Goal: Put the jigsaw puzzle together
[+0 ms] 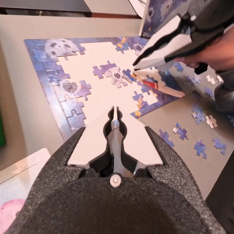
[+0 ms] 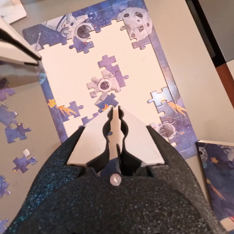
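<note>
The puzzle board (image 1: 53, 70) lies on the beige table, with its blue space border and some inner pieces laid in and a bare white middle. A small cluster of joined grey-purple pieces (image 1: 111, 73) lies at the centre and also shows in the right wrist view (image 2: 107, 81). A blue piece with an orange star (image 2: 107, 101) lies flat against the cluster. My right gripper (image 2: 115, 107) hovers just behind that piece with only a narrow gap between its pads, and nothing is in it. My left gripper (image 1: 115, 107) is shut and empty over the board's near edge.
Several loose blue pieces (image 1: 200, 148) lie on the table to the right of the board; they also show in the right wrist view (image 2: 24, 163). The puzzle box (image 2: 220, 177) stands next to the board. A hand (image 1: 215, 50) holds the right gripper. A pale box (image 1: 19, 177) lies at lower left. Across from one pair of fingers to the other is roughly 12 cm.
</note>
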The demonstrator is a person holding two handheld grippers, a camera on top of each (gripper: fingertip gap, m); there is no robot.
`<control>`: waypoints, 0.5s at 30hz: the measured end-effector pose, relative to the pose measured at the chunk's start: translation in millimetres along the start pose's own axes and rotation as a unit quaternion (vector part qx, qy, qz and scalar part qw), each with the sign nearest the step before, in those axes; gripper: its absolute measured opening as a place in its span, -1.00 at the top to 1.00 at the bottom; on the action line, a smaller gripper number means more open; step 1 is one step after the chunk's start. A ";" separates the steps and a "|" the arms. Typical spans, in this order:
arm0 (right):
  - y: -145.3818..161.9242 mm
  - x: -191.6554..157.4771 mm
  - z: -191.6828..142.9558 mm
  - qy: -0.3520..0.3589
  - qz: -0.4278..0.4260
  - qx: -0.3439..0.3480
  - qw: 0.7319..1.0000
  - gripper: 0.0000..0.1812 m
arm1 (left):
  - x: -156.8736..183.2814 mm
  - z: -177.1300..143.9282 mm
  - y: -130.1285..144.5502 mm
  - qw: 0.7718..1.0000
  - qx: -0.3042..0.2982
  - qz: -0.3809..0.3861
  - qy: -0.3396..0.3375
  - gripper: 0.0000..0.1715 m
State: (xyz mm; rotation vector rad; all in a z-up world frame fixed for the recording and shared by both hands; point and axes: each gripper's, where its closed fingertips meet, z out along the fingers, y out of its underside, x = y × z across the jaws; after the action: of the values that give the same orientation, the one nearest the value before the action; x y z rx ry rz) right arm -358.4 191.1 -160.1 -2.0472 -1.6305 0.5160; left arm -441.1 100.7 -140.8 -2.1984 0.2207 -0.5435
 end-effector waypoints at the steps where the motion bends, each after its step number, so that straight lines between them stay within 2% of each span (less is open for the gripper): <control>1: -0.4 0.9 -1.7 0.003 -0.002 0.001 1.000 0.86 | -4.0 -2.5 -1.4 1.000 0.005 -0.008 -0.002 0.96; 2: -0.9 0.0 -3.1 0.000 -0.002 0.001 1.000 0.81 | -6.4 -3.9 -0.8 1.000 0.005 -0.013 0.000 0.96; 4: 0.8 -4.8 -2.3 -0.013 0.005 -0.010 1.000 0.59 | -8.7 -3.4 4.9 1.000 -0.008 -0.017 0.004 0.98; 5: 2.3 -7.3 -0.7 -0.015 0.011 -0.020 1.000 0.55 | -9.0 -2.2 7.6 1.000 -0.015 -0.015 0.002 0.98; 8: 0.3 -9.7 4.5 0.010 0.038 -0.021 0.999 0.54 | -6.8 1.7 12.3 0.999 -0.030 0.008 -0.007 0.99; 12: -7.2 -17.2 8.8 0.015 0.106 0.009 0.994 0.53 | -5.2 5.3 17.3 0.999 -0.044 0.027 -0.016 0.99; 15: -2.8 -12.2 13.5 0.046 0.114 0.005 0.992 0.50 | -3.3 6.0 18.0 0.998 -0.046 0.030 -0.014 0.99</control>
State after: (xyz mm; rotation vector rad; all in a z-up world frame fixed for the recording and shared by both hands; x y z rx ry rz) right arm -371.0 181.4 -169.6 -2.2284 -1.3466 0.4981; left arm -440.8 94.7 -159.0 -2.2800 0.3008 -0.4780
